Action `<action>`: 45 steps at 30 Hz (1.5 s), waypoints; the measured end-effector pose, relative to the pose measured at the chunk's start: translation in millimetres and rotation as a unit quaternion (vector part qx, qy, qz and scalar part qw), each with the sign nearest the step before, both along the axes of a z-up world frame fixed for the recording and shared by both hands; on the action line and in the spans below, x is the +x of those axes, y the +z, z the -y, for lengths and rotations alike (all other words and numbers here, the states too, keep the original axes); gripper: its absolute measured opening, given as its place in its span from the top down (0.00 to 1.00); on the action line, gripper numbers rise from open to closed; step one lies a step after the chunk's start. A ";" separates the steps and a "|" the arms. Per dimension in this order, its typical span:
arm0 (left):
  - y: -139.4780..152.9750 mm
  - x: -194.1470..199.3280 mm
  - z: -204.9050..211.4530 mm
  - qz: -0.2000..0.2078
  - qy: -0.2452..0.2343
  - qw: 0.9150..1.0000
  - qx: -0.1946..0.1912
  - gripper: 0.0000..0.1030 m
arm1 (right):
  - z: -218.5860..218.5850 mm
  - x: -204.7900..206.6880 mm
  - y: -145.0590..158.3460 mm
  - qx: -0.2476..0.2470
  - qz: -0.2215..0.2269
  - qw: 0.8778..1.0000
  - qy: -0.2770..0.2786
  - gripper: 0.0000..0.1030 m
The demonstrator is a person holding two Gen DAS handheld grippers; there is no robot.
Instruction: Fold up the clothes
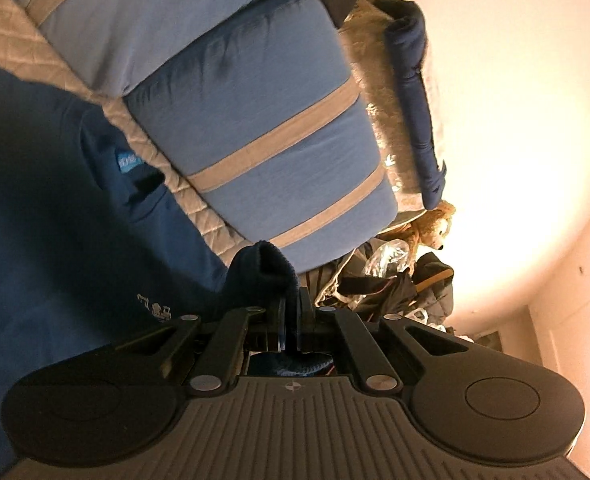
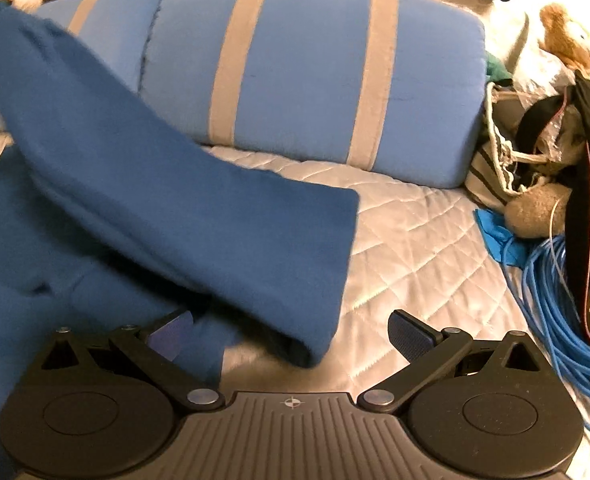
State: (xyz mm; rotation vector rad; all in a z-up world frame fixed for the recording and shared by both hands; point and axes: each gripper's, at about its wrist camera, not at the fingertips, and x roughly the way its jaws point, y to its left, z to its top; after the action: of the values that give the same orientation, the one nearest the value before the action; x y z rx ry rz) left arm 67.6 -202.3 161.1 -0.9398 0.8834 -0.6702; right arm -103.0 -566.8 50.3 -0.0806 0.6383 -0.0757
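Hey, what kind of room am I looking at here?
Most likely a bedroom, on a bed. A quilted mattress cover lies under the blue garment, a striped blue pillow sits behind it, and a teddy bear rests beside some clutter.

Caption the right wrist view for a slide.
Open right gripper approaches a blue sweatshirt sleeve hanging over the quilted bed.

Warm glare right; motion blur; fisheye edges.
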 end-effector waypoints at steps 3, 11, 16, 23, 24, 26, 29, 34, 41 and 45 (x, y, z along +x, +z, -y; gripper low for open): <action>5.9 0.9 -13.3 0.005 0.013 1.000 0.004 0.96 | -0.1 6.6 0.5 0.001 0.004 1.000 -0.014 0.01; 14.2 1.5 -57.7 0.006 0.047 0.998 0.035 0.96 | -3.3 26.2 -6.2 -0.052 0.008 0.998 -0.017 0.10; 7.8 1.0 -92.0 -0.006 0.069 0.996 0.051 0.95 | -14.2 31.2 -11.0 -0.102 0.003 0.995 0.013 0.20; -25.9 -6.5 -132.7 -0.033 0.076 0.990 0.112 0.96 | -40.2 20.9 -17.8 -0.201 0.000 0.974 0.100 0.68; -34.4 -7.8 -138.4 -0.041 0.076 0.989 0.123 0.98 | -42.4 20.1 -18.4 -0.206 -0.002 0.973 0.109 0.74; -53.8 -11.9 -151.5 -0.057 0.080 0.985 0.139 0.98 | -45.3 20.0 -19.5 -0.207 -0.008 0.971 0.119 0.89; -81.5 -20.3 -167.8 -0.080 0.083 0.983 0.141 0.98 | -48.8 19.6 -20.4 -0.207 -0.013 0.970 0.125 0.91; -108.1 -30.7 -170.2 -0.093 0.072 0.980 0.158 0.98 | -53.1 18.6 -21.0 -0.212 -0.020 0.968 0.132 0.91; -82.8 -42.2 -172.9 -0.053 0.089 0.980 0.171 1.00 | -54.0 18.1 -15.8 -0.208 -0.027 0.968 0.137 0.90; -75.3 -42.2 -175.6 -0.042 0.116 0.959 0.256 1.00 | -53.2 19.5 -18.2 -0.211 -0.037 0.967 0.139 0.81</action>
State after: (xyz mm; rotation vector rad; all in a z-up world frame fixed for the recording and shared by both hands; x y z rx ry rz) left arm 25.5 -26.7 85.8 -0.5904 0.9433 -0.1804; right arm -83.5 -513.6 32.1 -0.5860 0.6726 0.0639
